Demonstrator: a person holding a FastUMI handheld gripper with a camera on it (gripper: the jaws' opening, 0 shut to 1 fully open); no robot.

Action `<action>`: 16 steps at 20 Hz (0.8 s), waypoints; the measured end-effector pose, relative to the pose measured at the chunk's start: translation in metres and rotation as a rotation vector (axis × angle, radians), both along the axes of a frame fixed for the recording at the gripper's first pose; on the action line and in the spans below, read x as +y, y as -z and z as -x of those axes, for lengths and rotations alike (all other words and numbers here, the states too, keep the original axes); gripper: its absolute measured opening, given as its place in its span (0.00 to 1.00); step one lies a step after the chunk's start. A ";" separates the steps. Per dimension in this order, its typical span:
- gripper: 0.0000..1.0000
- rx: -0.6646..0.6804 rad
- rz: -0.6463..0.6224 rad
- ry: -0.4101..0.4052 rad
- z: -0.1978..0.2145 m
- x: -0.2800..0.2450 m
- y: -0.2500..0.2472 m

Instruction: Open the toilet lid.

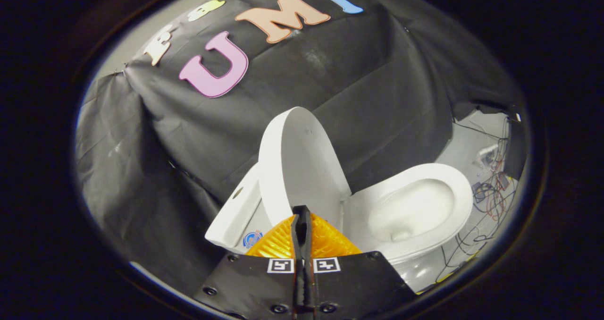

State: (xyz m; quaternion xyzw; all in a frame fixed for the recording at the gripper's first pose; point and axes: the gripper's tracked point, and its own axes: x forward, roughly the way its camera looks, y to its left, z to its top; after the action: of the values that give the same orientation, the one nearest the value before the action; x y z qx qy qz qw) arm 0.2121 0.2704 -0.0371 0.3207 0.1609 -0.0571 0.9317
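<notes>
A white toilet stands against the black cloth wall. Its lid (302, 159) is raised and stands nearly upright, leaning back toward the tank (233, 214). The open bowl with its seat rim (460, 192) lies to the right of the lid. My gripper (301, 212) is shut, its two fingers pressed together with nothing between them. The fingertips sit just in front of the lid's lower part, close to the hinge end; whether they touch it I cannot tell.
Black cloth (188, 136) drapes behind and to the left of the toilet. A tangle of cables and small electronics (490, 192) lies on the pale floor beyond the bowl's front. A round blue sticker (252, 240) marks the tank's side.
</notes>
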 end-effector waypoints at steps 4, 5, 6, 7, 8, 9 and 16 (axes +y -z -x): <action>0.01 0.010 0.033 -0.028 -0.008 0.017 -0.005; 0.01 0.011 0.044 -0.035 -0.010 0.022 -0.006; 0.01 0.012 0.053 -0.043 -0.012 0.026 -0.006; 0.01 0.011 0.058 -0.046 -0.013 0.029 -0.008; 0.01 0.008 0.055 -0.049 -0.015 0.034 -0.008; 0.01 0.008 0.052 -0.053 -0.016 0.038 -0.008; 0.01 0.032 0.116 -0.092 -0.027 0.064 -0.009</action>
State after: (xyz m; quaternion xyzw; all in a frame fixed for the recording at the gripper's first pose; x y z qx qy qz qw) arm 0.2394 0.3344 -0.0279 0.2573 0.1866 -0.0284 0.9477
